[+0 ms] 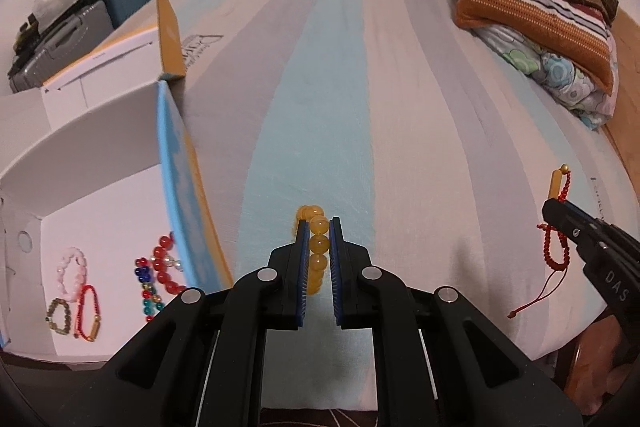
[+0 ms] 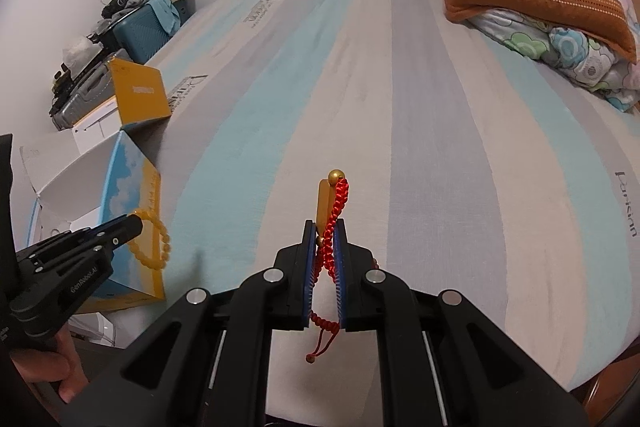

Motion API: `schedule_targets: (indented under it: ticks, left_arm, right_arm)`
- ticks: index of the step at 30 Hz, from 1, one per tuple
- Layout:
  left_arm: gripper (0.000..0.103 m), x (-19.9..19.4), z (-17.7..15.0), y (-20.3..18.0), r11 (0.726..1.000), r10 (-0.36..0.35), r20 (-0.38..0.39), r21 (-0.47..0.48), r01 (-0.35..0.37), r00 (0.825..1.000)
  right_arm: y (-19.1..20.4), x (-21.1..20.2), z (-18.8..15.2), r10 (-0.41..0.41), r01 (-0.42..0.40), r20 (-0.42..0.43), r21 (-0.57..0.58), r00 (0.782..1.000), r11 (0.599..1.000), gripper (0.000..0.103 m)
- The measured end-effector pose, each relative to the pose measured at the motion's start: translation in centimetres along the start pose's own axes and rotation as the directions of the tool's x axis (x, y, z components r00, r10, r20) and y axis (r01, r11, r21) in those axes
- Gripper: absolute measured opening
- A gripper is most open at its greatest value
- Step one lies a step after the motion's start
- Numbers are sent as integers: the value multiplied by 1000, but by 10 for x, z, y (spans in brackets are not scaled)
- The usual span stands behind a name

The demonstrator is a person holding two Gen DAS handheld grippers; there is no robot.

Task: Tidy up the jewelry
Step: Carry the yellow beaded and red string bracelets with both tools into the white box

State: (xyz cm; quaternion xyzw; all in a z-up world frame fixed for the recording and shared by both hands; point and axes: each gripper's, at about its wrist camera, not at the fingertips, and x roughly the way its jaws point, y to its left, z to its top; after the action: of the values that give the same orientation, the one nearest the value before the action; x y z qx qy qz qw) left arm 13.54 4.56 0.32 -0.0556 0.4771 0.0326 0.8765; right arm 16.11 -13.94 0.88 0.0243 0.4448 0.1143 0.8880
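My left gripper is shut on a yellow bead bracelet and holds it above the striped bed, just right of the open white box. The right wrist view shows this gripper with the yellow bracelet hanging from it. My right gripper is shut on a red cord bracelet with a gold tube, held over the bed. It shows at the right edge of the left wrist view, with the red bracelet dangling. Several bracelets lie inside the box.
The striped bedsheet spreads ahead. An orange box flap stands behind the white box. Pillows and a folded quilt lie at the far right. Suitcases and clutter stand off the bed's left side.
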Motion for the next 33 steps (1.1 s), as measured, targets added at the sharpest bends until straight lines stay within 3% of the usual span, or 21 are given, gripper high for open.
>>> schedule_targets:
  ticks: [15, 26, 33]
  left_arm:
    - [9, -61, 9, 36, 999, -1, 85, -48, 5, 996]
    - [9, -89, 3, 107, 991, 59, 107, -129, -45, 993]
    - [9, -97, -19, 173, 971, 118, 94, -219, -95, 989]
  right_arm:
    - [52, -27, 13, 45, -43, 43, -46, 998, 998, 8]
    - [114, -34, 28, 105, -97, 67, -116, 992, 988, 8]
    - [172, -35, 35, 170, -153, 82, -186, 982, 971, 8]
